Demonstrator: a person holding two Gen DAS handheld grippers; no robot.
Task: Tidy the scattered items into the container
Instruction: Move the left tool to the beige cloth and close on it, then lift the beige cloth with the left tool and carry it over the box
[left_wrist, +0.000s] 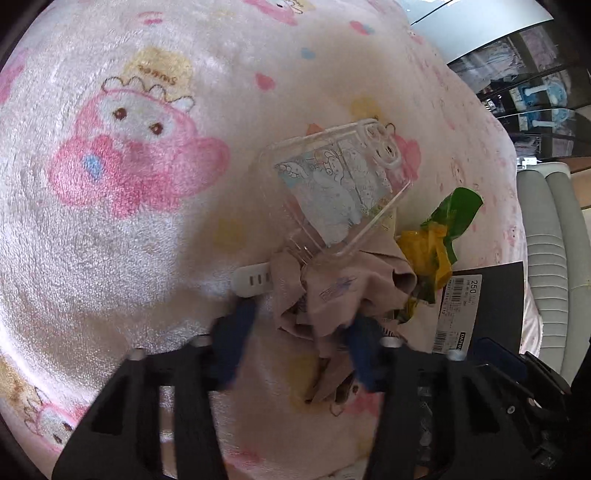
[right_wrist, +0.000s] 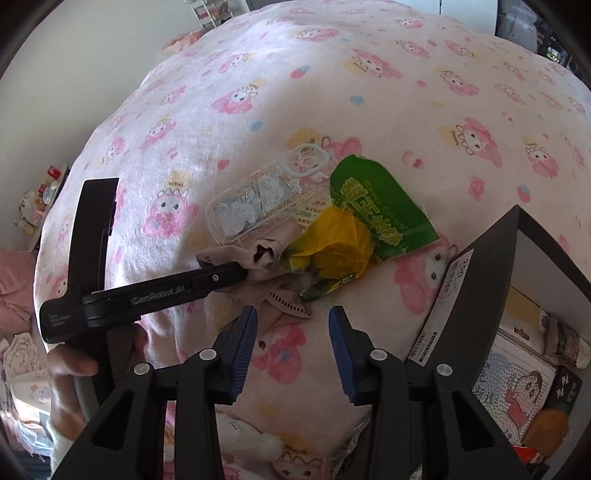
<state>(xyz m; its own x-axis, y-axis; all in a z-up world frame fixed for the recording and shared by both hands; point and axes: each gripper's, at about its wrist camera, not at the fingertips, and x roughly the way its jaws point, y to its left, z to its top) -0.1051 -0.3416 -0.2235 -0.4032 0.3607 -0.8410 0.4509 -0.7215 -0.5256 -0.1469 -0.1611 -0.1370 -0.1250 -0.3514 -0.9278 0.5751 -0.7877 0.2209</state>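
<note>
Scattered items sit in one small heap on the pink bunny blanket (right_wrist: 369, 92), close to the black box (right_wrist: 491, 266). Nearest, the right gripper (right_wrist: 293, 325) hangs just above the blanket with its blue jaws apart and nothing between them. Bare blanket lies under it, so there is room there. The left gripper (left_wrist: 301, 325) is low over the beige cloth (left_wrist: 332, 291). Its jaws sit on both sides of the cloth, but that picture is blurry, so I cannot tell if they squeeze it. A small white plug (left_wrist: 253, 279) pokes out from the left edge of the cloth. Just past the cloth, the clear phone case (right_wrist: 258, 203) rests partly on top of it. Beside the case lie the yellow wrapper (right_wrist: 340, 240) and the green packet (right_wrist: 384, 206), touching each other. The box stands open at the right, its edge near the packet, with things already inside. Farther off, the blanket is wide and bare up to the wall (right_wrist: 74, 74).
</note>
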